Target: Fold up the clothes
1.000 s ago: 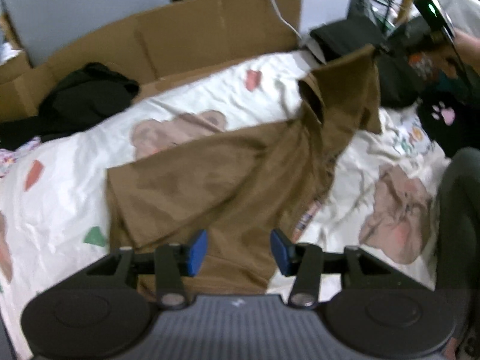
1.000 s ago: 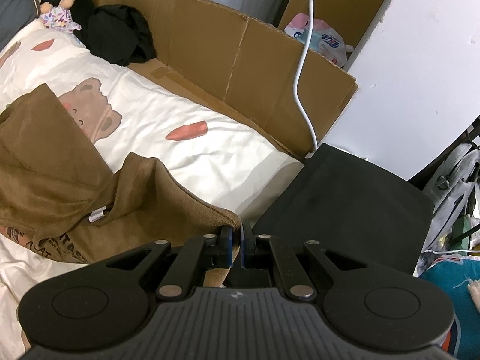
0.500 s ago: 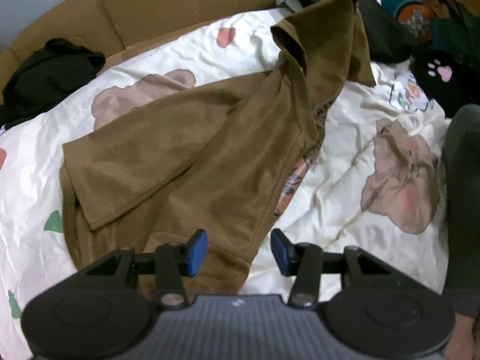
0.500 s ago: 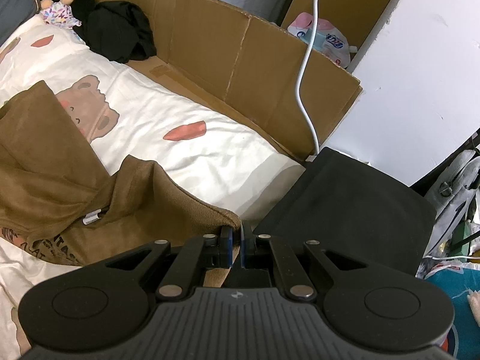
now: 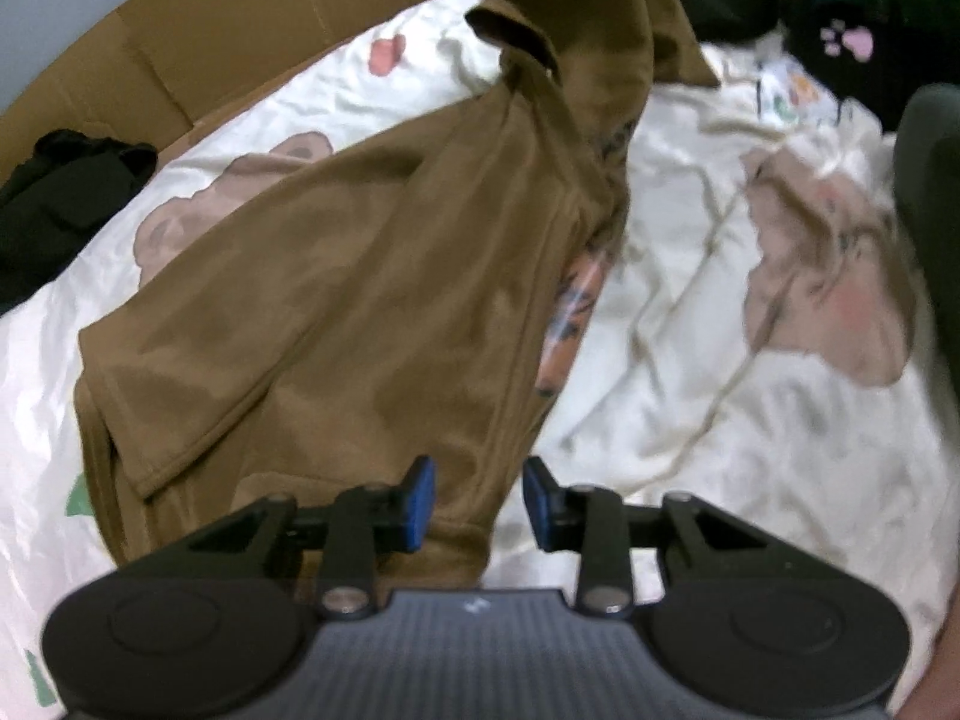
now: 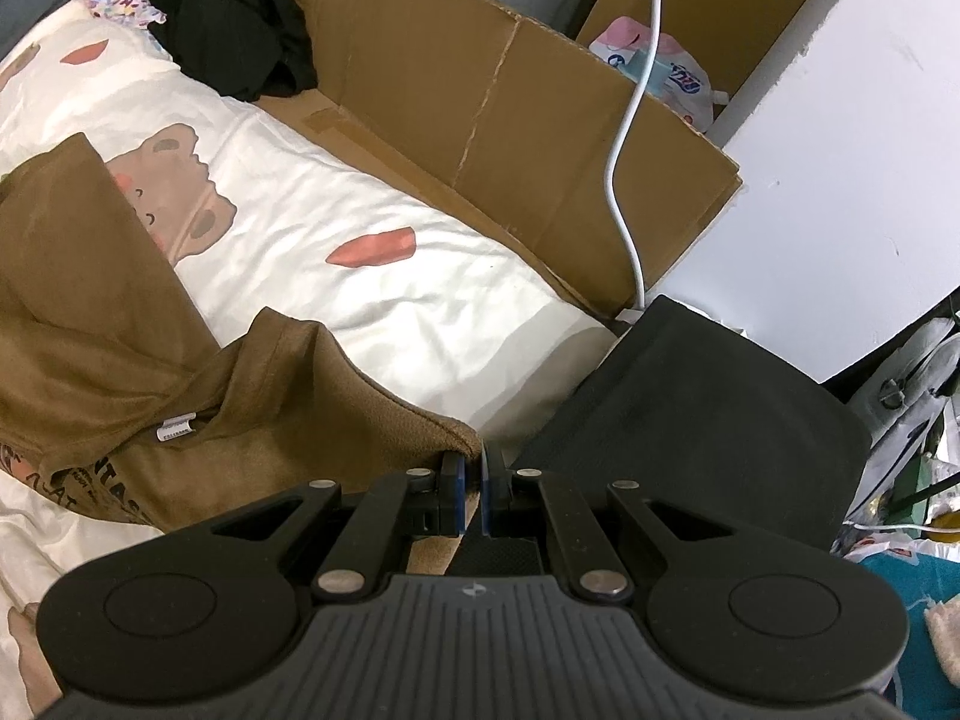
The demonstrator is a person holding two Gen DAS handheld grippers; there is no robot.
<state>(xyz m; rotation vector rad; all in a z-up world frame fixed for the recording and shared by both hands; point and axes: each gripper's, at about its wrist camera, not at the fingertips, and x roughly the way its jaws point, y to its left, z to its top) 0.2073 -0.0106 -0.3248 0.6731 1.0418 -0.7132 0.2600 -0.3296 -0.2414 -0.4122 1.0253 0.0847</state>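
Observation:
A brown T-shirt [image 5: 360, 300] lies crumpled on a white bear-print bedsheet [image 5: 690, 312]. Its far end is lifted up toward the top of the left wrist view. My left gripper [image 5: 478, 501] hovers low over the shirt's near hem corner; its jaws are closing, and the brown hem lies between the blue pads [image 5: 420, 498] without being pressed. In the right wrist view my right gripper [image 6: 471, 495] is shut on an edge of the brown T-shirt [image 6: 180, 396], whose neck label shows at the left.
A cardboard wall [image 6: 492, 96] lines the bed's far side. Black clothing [image 6: 240, 36] lies by it, and a folded black garment [image 6: 702, 402] sits at the bed's end. A white cable [image 6: 624, 168] hangs over the cardboard. A dark leg [image 5: 930, 192] is at the right.
My left gripper has dropped closer to the shirt's near hem, and its jaws have narrowed. The right gripper has kept its hold and barely moved.

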